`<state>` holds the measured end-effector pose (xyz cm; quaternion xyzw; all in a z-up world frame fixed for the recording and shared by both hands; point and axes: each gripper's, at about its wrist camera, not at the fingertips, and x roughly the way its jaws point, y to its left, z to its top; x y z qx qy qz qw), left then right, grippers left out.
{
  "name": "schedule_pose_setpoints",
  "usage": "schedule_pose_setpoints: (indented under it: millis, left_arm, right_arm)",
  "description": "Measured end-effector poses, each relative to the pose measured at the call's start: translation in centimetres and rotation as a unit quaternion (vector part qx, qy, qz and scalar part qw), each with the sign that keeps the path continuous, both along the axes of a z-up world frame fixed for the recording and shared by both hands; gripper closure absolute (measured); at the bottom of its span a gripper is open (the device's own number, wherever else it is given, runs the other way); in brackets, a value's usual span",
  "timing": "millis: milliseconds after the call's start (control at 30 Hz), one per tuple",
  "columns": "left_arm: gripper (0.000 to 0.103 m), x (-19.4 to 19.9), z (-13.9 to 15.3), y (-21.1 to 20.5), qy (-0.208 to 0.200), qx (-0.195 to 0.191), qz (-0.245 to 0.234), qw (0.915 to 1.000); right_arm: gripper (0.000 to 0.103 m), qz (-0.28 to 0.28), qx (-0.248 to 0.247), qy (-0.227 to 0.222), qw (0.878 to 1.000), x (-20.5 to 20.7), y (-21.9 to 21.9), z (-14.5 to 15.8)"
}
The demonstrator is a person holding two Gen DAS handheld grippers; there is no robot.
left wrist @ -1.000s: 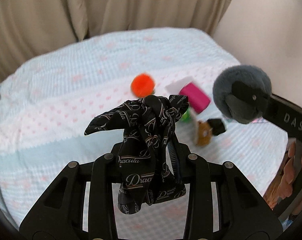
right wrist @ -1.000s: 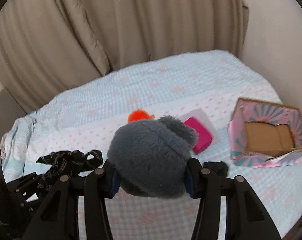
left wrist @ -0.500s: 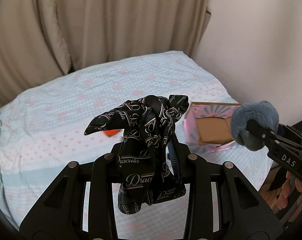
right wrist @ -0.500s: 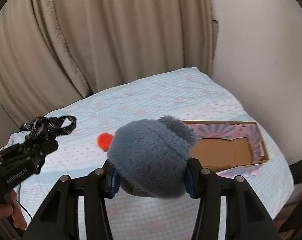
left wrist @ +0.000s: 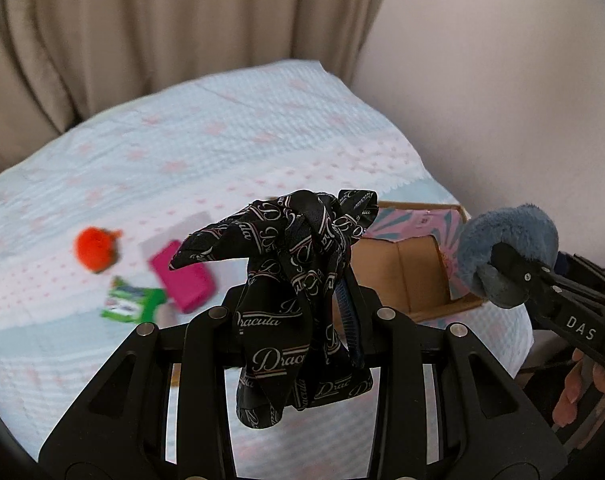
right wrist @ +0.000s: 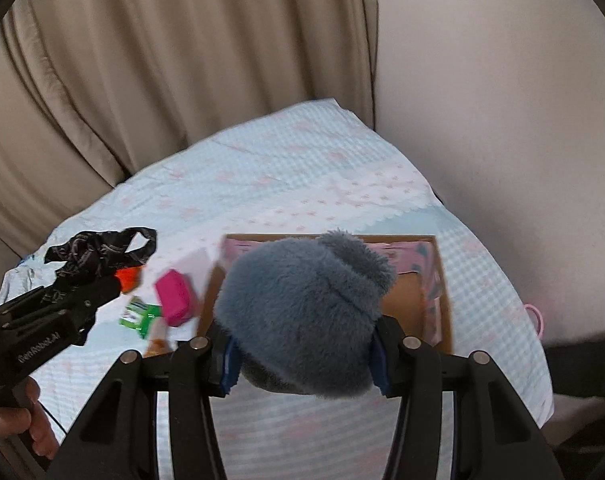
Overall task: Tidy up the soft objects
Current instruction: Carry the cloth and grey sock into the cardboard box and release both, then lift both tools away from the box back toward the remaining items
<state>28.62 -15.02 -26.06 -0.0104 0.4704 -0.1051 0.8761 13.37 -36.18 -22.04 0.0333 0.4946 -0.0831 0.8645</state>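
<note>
Left gripper (left wrist: pixel 302 304) clamped on black printed scarf (left wrist: pixel 298 264), frame centre. Right gripper (right wrist: pixel 302 344) closed around grey plush item (right wrist: pixel 302 312), possibly slipper, over open cardboard box (right wrist: pixel 442 280), right of centre.

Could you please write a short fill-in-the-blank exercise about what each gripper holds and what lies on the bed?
1. The left gripper holds a black ____ printed with white lettering.
2. The right gripper is shut on a fluffy ____ toy.
3. The open box on the bed has a pink patterned outside and a plain ____ inside.
4. Left of the pink case lies an ____ pompom.

Missing words: scarf; grey; brown; orange
</note>
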Motion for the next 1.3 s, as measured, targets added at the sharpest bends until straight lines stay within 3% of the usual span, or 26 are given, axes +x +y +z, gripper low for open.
schedule_pose_setpoints:
  millis: [300,500,633,667,733,767,800,867,1300]
  left_arm:
    - [0.072,6.1,-8.8,-7.8,0.09,0.053,-0.027,0.9941]
    - [0.072,8.4,-13.8,-9.5,0.142,0.086,-0.042,0.9852]
    - [0.071,8.9,-14.9,-9.9,0.155,0.112,-0.052,0.9802]
    - [0.063,9.0,-14.8,-10.1,0.154,0.119,-0.055,0.9794]
    - [0.031,9.1,-14.3,-10.3,0.148,0.132,-0.064,0.9781]
    - [0.0,9.2,-14.1,-10.2,0.145,0.133,-0.068,0.9782]
    - [0.0,9.2,-13.7,-10.1,0.139,0.133,-0.072,0.9787]
    - [0.0,9.2,-13.4,-9.8,0.136,0.134,-0.077,0.9785]
    - [0.0,8.6,-11.7,-8.7,0.143,0.109,-0.064,0.9816]
  right_arm:
    - [0.053,-0.011,0.032,0.077,0.996,4.3,-8.1,-7.0]
    - [0.052,-0.023,0.071,0.121,0.99,6.6,-10.6,-11.1]
    - [0.05,-0.033,0.087,0.135,0.986,7.1,-11.2,-12.6]
    - [0.047,-0.034,0.094,0.136,0.986,7.2,-11.4,-12.8]
    - [0.038,-0.038,0.096,0.14,0.985,7.4,-11.4,-13.1]
    - [0.03,-0.039,0.094,0.142,0.985,7.6,-11.4,-13.2]
    - [0.024,-0.038,0.092,0.141,0.985,7.8,-11.4,-13.1]
    - [0.001,-0.038,0.085,0.13,0.987,7.9,-11.4,-12.7]
    - [0.0,-0.029,0.072,0.118,0.99,7.4,-11.1,-11.1]
